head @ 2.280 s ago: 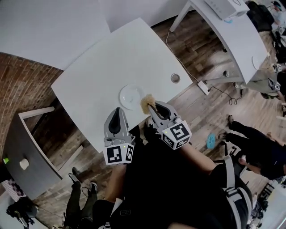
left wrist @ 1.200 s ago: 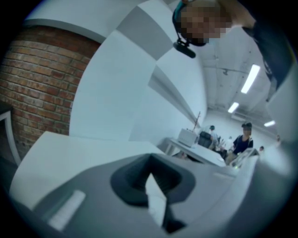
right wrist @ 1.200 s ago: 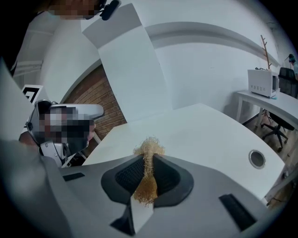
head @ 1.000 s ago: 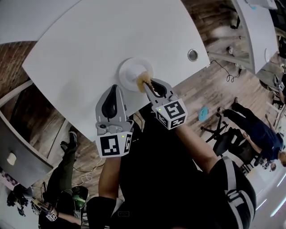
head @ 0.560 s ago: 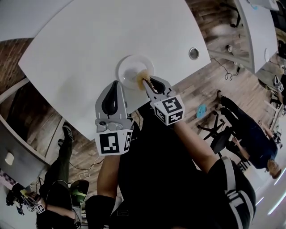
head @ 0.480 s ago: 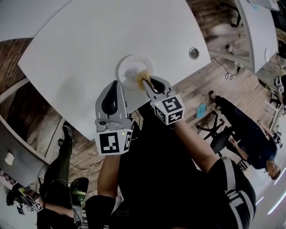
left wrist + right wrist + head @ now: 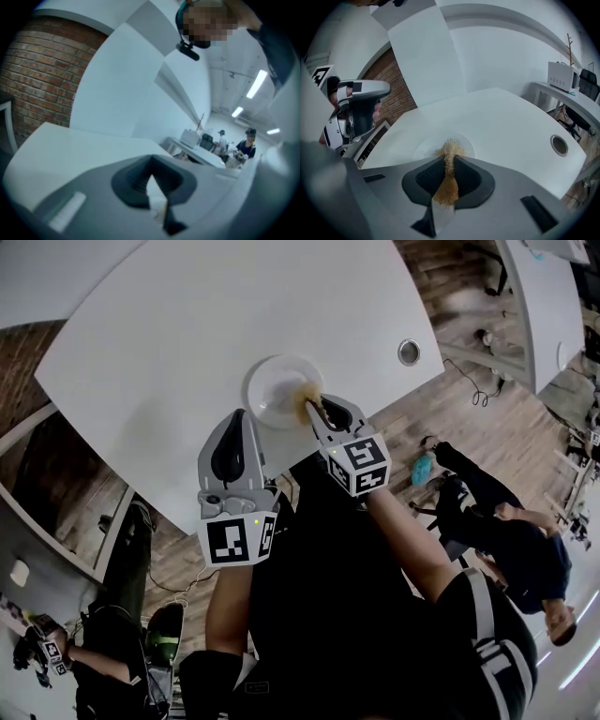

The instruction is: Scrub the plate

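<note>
Two tools, with only the right gripper (image 7: 316, 411) at the plate (image 7: 272, 381)

Nearest the person, the left gripper (image 7: 236, 427) hung over the near edge of the table (image 7: 216, 306), short of the plate, its jaws pressed together on nothing. Just beyond it, the right gripper was clamped on a tan fibrous scrubber (image 7: 449, 151), whose tuft pointed straight ahead and met the plate's near right rim. The plate's bare middle lay ahead and to the left, so the right side looked better placed to scrub.
</note>
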`<state>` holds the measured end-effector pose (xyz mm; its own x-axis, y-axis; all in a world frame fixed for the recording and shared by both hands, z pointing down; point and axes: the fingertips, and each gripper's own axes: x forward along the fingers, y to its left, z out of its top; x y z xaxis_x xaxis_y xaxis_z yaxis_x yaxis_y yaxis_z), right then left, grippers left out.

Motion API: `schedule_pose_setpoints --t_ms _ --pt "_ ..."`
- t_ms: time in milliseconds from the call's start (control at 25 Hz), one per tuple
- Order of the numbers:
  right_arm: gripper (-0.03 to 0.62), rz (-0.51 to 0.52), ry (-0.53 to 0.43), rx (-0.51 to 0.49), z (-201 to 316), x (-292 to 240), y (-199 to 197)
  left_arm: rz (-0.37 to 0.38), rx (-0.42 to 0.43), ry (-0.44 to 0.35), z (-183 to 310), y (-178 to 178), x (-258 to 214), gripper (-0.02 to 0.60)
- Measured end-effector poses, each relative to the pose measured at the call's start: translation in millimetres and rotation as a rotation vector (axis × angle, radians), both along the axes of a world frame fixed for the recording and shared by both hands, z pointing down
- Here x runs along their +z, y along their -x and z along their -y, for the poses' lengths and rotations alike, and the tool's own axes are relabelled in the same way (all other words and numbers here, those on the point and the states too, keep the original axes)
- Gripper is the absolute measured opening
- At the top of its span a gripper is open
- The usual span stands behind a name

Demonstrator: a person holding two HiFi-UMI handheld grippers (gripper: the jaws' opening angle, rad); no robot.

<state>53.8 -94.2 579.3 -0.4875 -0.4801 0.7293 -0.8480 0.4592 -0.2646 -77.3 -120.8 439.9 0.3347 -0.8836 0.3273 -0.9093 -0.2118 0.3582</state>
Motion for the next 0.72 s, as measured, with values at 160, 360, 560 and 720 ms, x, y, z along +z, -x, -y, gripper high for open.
schedule_pose_setpoints --t_ms 160,360,560,720 --pt "0.051 -0.012 -0.007 0.014 8 1 -5 -0.001 0.000 0.001 1 1 1 0.003" --pt "0.051 -0.021 -0.020 0.026 24 2 -9 -0.003 -0.008 0.007 3 2 2 0.003" --pt "0.051 -0.029 -0.028 0.023 41 3 -8 -0.005 -0.017 0.010 3 4 5 0.003" --pt "0.051 -0.028 -0.027 0.005 54 2 -4 -0.005 -0.027 0.013 8 4 6 0.003"
